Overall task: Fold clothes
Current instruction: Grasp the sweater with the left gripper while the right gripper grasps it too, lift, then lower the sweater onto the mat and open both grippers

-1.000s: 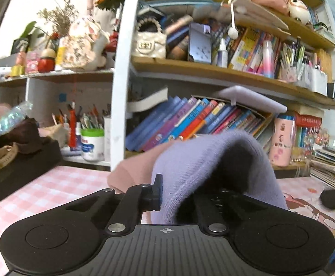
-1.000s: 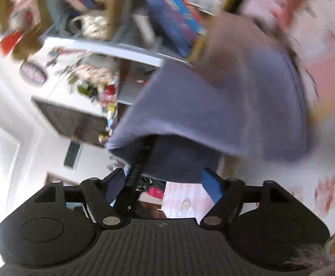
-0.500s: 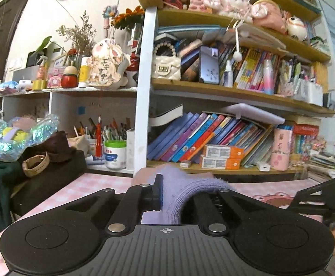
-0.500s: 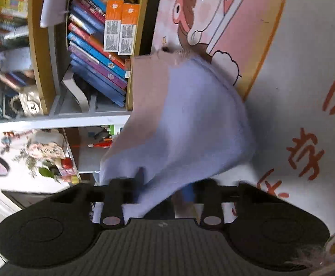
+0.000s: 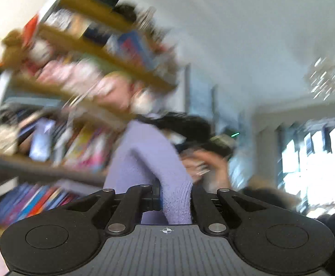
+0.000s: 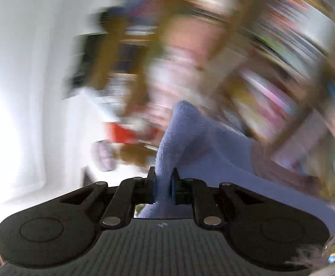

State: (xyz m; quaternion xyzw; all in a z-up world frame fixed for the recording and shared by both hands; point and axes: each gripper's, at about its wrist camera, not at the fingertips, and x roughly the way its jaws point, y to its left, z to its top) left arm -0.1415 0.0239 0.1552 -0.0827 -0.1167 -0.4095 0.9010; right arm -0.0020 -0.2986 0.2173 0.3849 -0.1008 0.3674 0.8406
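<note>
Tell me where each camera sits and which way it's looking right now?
Left wrist: sits on the left gripper, tipped upward at blurry shelves and ceiling; shows its own fingers clamped on the purple cloth, plus a hand beyond.
Right wrist: sits on the right gripper, facing blurred shelves and a white wall; shows its fingers pinching the purple cloth.
Shared: both see the cloth and the shelves.

The right gripper (image 6: 162, 187) pinches a fold of lilac cloth (image 6: 197, 142) between its closed fingers (image 6: 150, 184), the cloth spreading up and rightward before badly blurred shelves (image 6: 259, 69) and a white wall (image 6: 29, 69).
</note>
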